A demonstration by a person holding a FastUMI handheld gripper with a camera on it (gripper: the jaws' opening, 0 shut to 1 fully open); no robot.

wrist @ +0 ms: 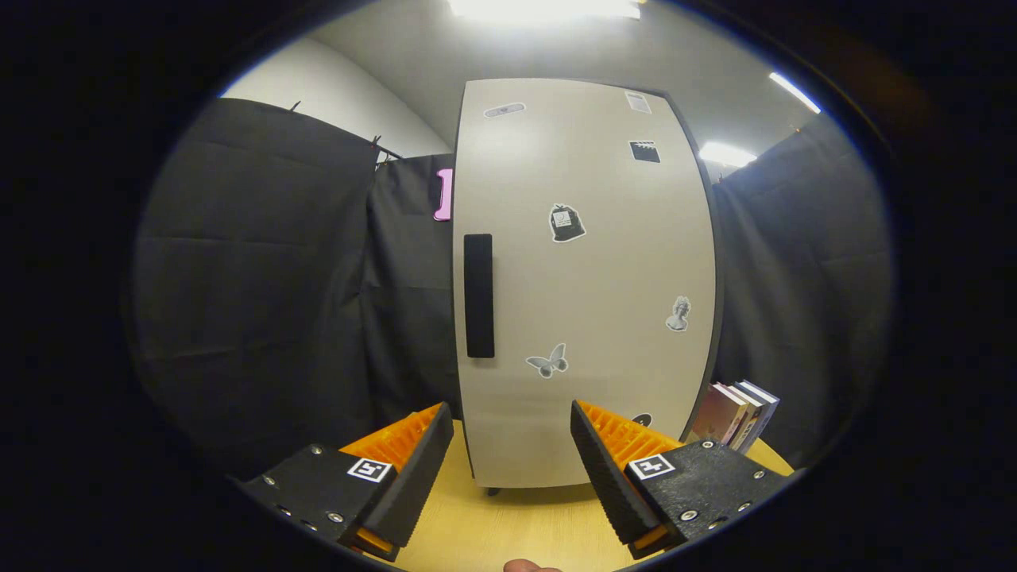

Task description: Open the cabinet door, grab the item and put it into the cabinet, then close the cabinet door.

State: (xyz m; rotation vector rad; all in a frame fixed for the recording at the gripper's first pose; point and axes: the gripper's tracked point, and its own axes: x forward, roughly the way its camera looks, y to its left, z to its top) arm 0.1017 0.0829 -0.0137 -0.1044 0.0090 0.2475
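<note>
- My tongs (pixel 512 461) stand wide open at the bottom of the frame with nothing between the two fingers; bare desk (pixel 508 528) shows in the gap.
- The cabinet (pixel 584 278) stands upright on the desk straight ahead of me, beyond the fingertips, filling the middle of the frame. Its door (pixel 604 381) is shut.
- The relation my next move turns on: the door's handle (pixel 479 295) is a dark bar just left of centre in the frame, close to the door's left edge. It lies above and ahead of my left finger, well apart from both fingers.
- The handle's long axis runs straight up and down, so I judge I must come at it with one finger on either side of the bar, raising the tongs and shifting a little left first.
- With the handle on the left, I judge the hinges are on the right and the door swings out toward me from the left edge.
- The books (pixel 737 415) stand on the desk at the lower right of the frame, just beside the cabinet's right side and beyond my right finger. I take one of them to be the item to put away.
- Count: one cabinet, one door, one handle; about three books, though I cannot tell the number for sure; seven stickers on the door that I can make out, one partly hidden behind my right finger.
</note>
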